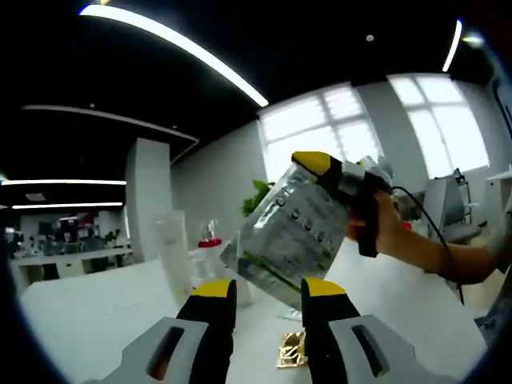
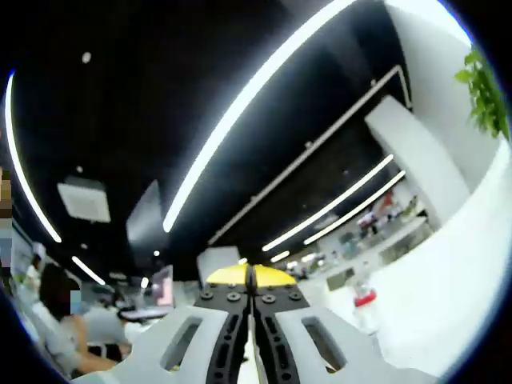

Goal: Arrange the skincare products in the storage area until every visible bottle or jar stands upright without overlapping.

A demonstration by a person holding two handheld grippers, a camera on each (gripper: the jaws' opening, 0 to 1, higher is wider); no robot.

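One white table (image 1: 96, 312) spreads wide and mostly bare beneath the left gripper (image 1: 266, 298), whose jaws stand apart around nothing. One clear pouch (image 1: 292, 228) hangs tilted above the table, pinched at its top by the right gripper (image 1: 340, 172), jaws together. One red-capped bottle (image 1: 210, 252) stands upright behind. One small gold sachet (image 1: 293, 350) lies flat near the table's edge.

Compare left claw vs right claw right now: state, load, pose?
1. The left claw is open, yellow tips apart; the right claw is shut, tips pressed together.
2. Left claw holds nothing; right claw, seen in the left gripper view, pinches a clear printed pouch in the air.
3. Left claw looks across the white table; right claw tilts up toward the ceiling.
Both have yellow tips.
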